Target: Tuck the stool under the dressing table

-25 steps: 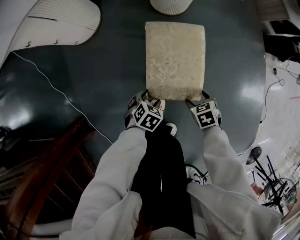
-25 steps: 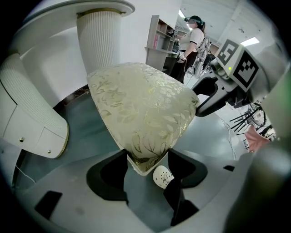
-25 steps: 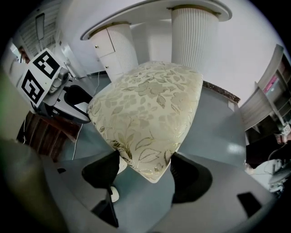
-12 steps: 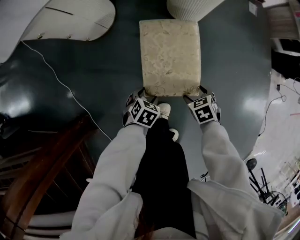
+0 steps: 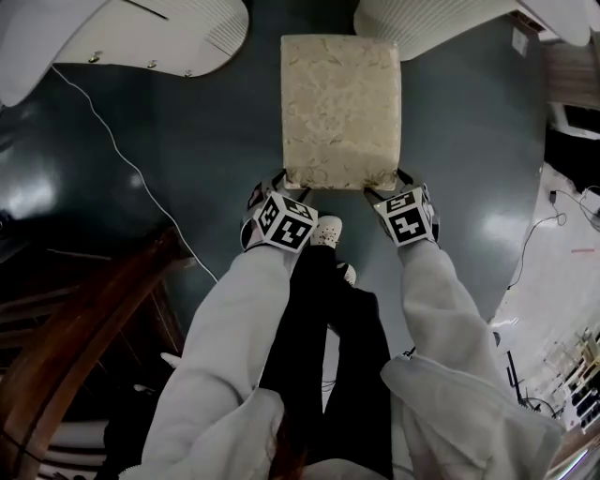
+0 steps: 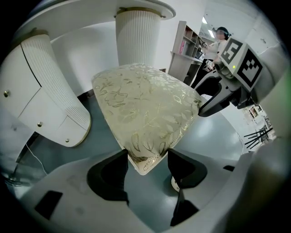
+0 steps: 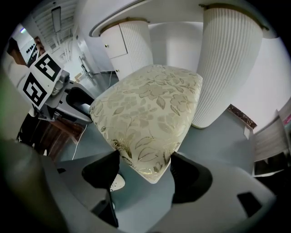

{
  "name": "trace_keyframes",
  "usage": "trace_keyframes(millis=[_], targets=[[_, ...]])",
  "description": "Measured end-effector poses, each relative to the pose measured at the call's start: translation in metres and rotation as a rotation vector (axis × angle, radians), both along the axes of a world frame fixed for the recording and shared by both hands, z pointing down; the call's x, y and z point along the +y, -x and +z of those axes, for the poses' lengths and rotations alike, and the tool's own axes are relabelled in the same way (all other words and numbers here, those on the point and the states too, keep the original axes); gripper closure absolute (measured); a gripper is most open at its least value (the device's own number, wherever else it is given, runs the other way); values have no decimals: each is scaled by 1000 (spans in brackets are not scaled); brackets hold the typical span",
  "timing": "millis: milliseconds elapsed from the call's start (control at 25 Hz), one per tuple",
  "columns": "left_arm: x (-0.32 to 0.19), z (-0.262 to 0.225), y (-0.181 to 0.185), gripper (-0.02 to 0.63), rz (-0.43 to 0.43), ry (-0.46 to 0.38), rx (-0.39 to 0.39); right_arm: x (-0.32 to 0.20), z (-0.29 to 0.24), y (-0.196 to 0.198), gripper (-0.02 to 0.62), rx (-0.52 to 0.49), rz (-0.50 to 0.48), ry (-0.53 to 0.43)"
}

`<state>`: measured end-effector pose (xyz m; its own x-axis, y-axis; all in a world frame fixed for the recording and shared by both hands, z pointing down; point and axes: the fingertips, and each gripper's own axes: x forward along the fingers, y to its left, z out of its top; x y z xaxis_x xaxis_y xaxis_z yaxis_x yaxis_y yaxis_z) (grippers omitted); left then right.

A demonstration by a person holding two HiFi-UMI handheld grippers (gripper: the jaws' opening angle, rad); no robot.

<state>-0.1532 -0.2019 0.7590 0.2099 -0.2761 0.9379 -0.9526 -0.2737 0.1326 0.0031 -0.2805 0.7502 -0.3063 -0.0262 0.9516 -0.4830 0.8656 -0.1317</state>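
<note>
Pushed farther across the grey floor, the stool now has its far edge between the dressing table's two white fluted pedestals. Black fingers of the left gripper clamp its near left corner. The right gripper clamps the near right corner, jaws spread wide on the floral cushion.

This looks like a bedroom corner staged inside a larger work or display space, not a lived-in home. A white dressing surface on ribbed pedestals and a cream brocade-cushioned stool stand on a glossy grey-green floor crossed by a loose white cable. Open shelving and a standing person show beyond, with dark wooden furniture close by.
</note>
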Motion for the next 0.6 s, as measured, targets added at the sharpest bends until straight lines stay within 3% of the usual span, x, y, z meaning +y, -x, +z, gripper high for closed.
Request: trace_keyframes(millis=[240, 600], targets=[[-10, 1, 4, 334, -42, -23, -13, -14, 2, 6, 193, -17, -20, -11], [-17, 3, 4, 334, -81, 11, -35, -26, 3, 9, 193, -25, -49, -3]])
